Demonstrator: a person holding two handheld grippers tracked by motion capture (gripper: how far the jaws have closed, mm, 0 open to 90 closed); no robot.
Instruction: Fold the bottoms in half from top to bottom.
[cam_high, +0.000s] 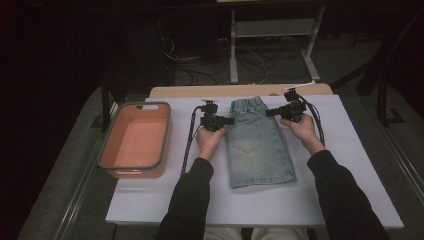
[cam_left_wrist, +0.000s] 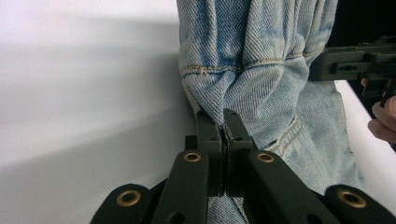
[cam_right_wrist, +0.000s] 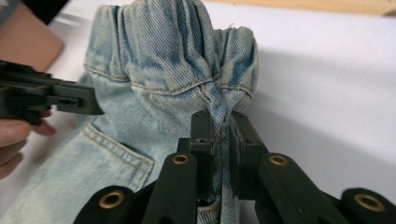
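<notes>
A white tabletop carries 1 orange tub at its left side and a pair of folded denim shorts at the middle, waistband at the far end and hem toward the person. The tub stands well apart from the shorts, and nothing lies between them but the left hand and a trailing cable.

From the high view, the left tool meets the left edge of the shorts just below the waistband, and the right tool meets the right edge at about the same level; the 2 forearms in dark sleeves come in from below.

The left gripper view adds what the high view cannot resolve: the jaws are pressed together on a pinched fold of denim under the waistband seam, with the other tool at the far right edge. The right gripper view shows its jaws likewise clamped on a bunched fold, beside a back pocket stitched in tan thread.
</notes>
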